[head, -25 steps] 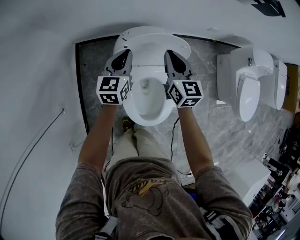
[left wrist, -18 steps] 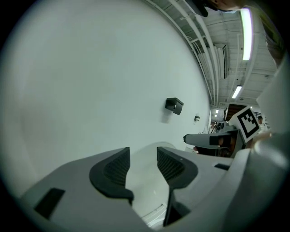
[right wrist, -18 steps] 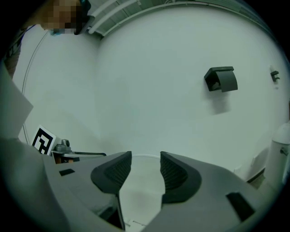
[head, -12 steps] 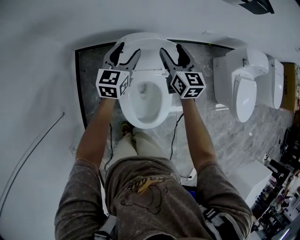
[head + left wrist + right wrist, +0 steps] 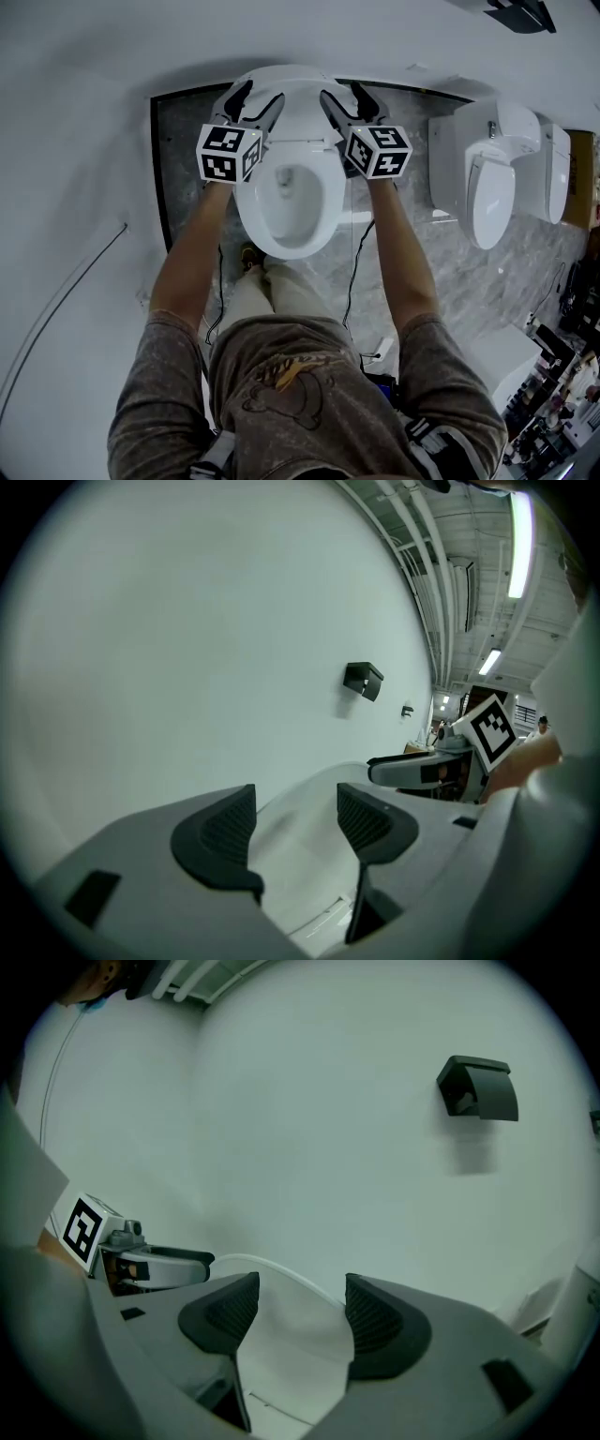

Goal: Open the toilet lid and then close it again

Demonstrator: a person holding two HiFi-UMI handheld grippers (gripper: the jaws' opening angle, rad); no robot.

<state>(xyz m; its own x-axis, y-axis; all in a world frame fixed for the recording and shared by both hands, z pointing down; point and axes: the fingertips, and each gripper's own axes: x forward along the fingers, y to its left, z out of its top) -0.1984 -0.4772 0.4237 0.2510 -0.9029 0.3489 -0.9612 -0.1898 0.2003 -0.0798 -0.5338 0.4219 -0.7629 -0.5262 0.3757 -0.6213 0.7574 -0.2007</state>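
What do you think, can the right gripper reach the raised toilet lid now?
Probably yes: the right gripper is open at the toilet lid, whose edge shows between its jaws; nothing blocks it.

Floor (image 5: 183, 141): grey marbled slab w/ dark edge strip, runs beneath right gripper's fingers (image 5: 334, 105) & out to both sides. Toilet (image 5: 291, 246) stands on it right under those fingers. 2nd toilet (image 5: 492, 178) on same slab, well off to their right. Black cable (image 5: 352, 267) trails on floor on person's side of fingers, nr a shoe (image 5: 251, 251).
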